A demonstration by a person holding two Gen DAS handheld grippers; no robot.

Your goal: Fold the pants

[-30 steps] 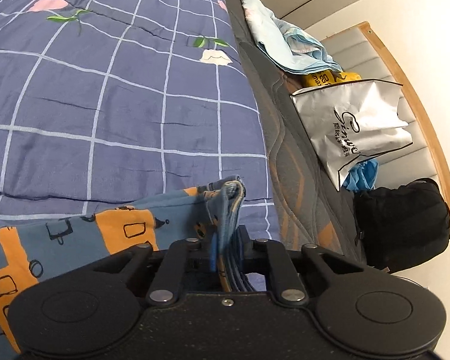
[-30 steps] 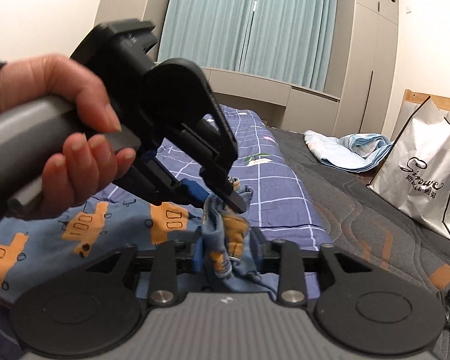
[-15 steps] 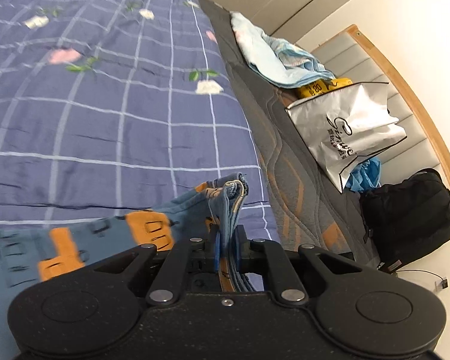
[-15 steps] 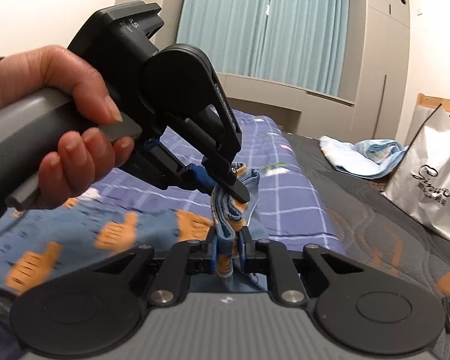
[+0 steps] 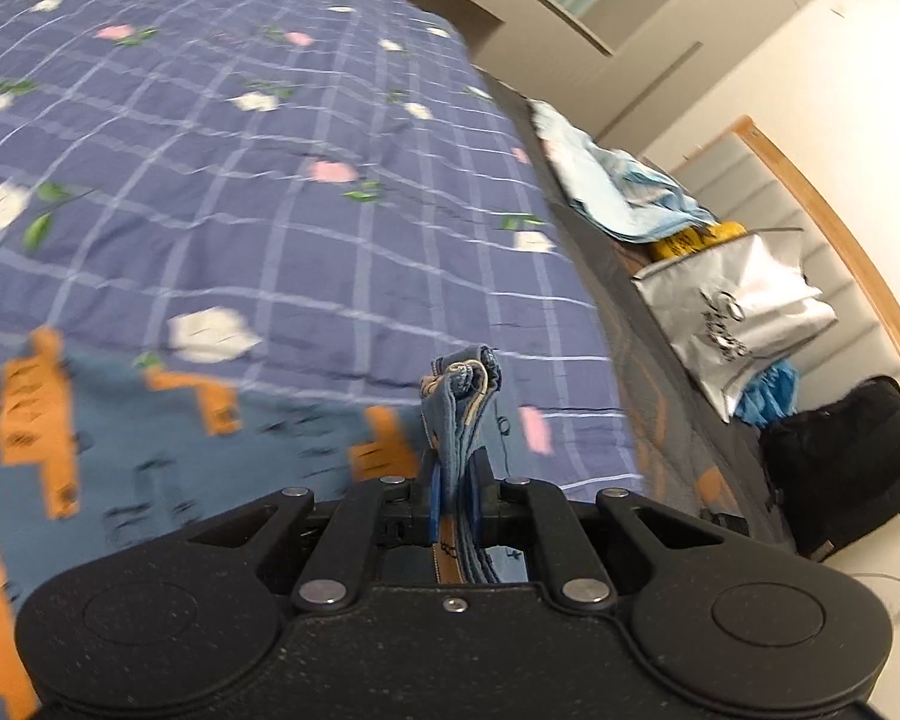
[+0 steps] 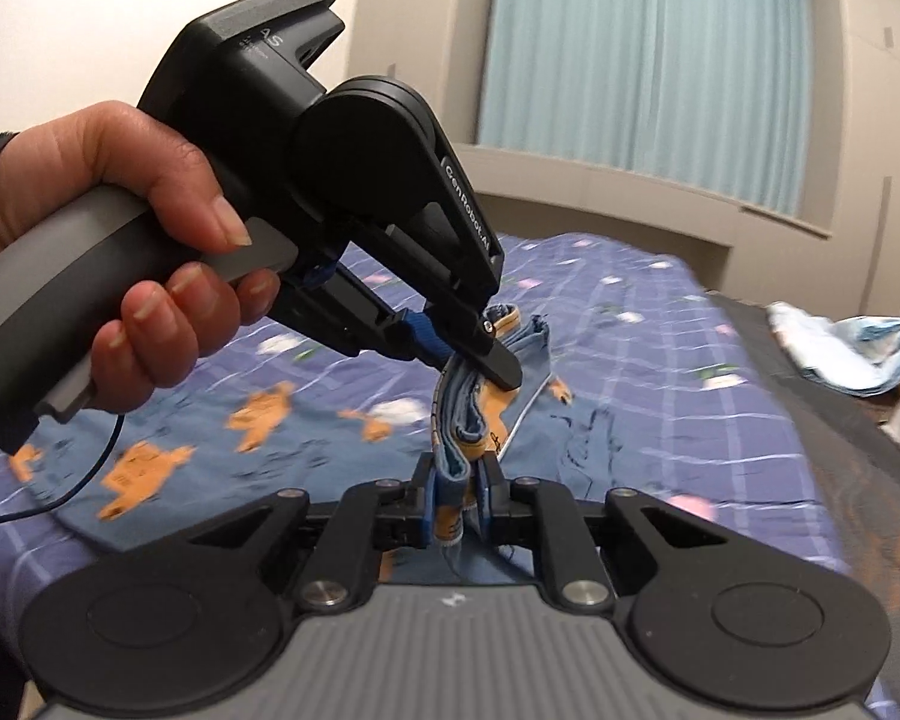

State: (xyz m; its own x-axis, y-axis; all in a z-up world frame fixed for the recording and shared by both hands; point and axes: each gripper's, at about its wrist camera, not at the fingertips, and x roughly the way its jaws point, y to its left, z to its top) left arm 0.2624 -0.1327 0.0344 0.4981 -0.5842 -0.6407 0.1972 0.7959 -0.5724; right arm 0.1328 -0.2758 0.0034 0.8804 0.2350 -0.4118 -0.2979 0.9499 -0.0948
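Observation:
The pants (image 5: 150, 468) are blue with orange patches and lie on a purple checked bedspread (image 5: 270, 180). My left gripper (image 5: 455, 495) is shut on a bunched edge of the pants, with fabric sticking up between its fingers. My right gripper (image 6: 457, 501) is shut on the same bunched edge of the pants (image 6: 468, 414). In the right wrist view the left gripper (image 6: 480, 360), held in a hand, pinches the fabric just above and beyond the right one. The rest of the pants trails to the left over the bed.
At the bed's right side lie a light blue cloth heap (image 5: 618, 192), a silver shopping bag (image 5: 738, 312) and a black backpack (image 5: 846, 468), by a wooden headboard (image 5: 840, 228). Curtains (image 6: 642, 66) and cabinets stand beyond the bed.
Both grippers have lifted and carried the held pants edge forward over the bedspread. The fabric now hangs stretched between them and trails left. Both stay shut.

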